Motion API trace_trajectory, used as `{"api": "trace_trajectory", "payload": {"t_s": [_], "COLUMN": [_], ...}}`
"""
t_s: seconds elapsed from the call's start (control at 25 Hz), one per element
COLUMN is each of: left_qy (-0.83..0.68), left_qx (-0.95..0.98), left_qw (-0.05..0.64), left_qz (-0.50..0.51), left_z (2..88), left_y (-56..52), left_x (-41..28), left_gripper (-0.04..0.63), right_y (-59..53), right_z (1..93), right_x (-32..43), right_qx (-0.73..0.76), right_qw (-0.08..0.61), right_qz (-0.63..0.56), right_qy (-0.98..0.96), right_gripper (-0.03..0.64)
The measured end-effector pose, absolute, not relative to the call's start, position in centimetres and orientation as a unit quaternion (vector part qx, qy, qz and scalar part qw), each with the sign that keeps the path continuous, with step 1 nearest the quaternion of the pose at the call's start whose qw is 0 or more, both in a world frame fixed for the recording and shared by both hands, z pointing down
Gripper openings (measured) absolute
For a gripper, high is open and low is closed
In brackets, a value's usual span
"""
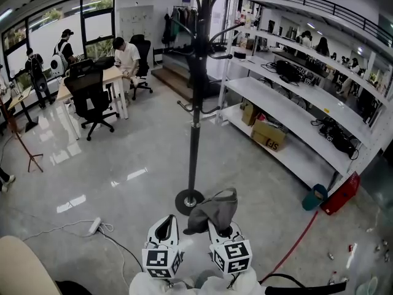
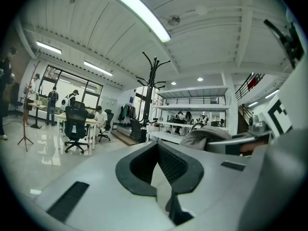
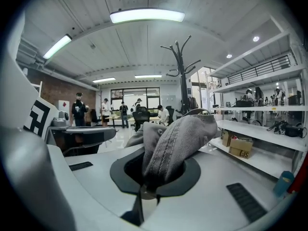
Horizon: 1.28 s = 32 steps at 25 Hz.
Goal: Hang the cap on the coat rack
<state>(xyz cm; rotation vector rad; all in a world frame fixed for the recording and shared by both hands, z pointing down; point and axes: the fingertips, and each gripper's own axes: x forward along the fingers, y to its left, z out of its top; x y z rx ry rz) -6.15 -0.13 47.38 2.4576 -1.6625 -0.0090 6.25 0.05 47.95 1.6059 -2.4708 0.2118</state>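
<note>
**Cap held short of the coat rack**

Nearest the camera, the two grippers sit side by side. The left gripper (image 1: 164, 227) has its jaws together with nothing between them. The right gripper (image 1: 222, 228) is clamped on the grey cap (image 1: 214, 210), whose fabric bunches above the jaws and droops toward the left. Just beyond the cap, the round base (image 1: 188, 200) of the black coat rack (image 1: 194, 128) stands on glossy floor (image 1: 141, 146); the floor is bare left of the pole. A white power strip (image 1: 94, 226) lies near left and a red cable (image 1: 295, 244) near right. White shelving (image 1: 295, 97) borders the right side; a desk (image 1: 92, 82) with office chairs stands far left.
</note>
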Motion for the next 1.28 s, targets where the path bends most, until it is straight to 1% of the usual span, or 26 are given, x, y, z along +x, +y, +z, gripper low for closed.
{"api": "trace_trajectory", "payload": {"t_s": [0.6,1.28], "left_qy": [-0.563,-0.582], "left_qx": [0.821,0.808], "left_qw": [0.091,0.090], "left_qz": [-0.002,0.012], "left_z": [47.8,48.3], "left_y": [-4.0,-12.5], "left_x": [-7.7,-8.1], "left_gripper": [0.000,0.000], "right_y": [-4.6,-13.8], "right_z": [47.1,47.0], "right_x": [4.5,3.2], "right_qx": [0.531,0.503], "right_qw": [0.102,0.080], "right_qz": [0.051,0.057], "right_qy": [-0.840,-0.858], "right_gripper": [0.023,0.023]}}
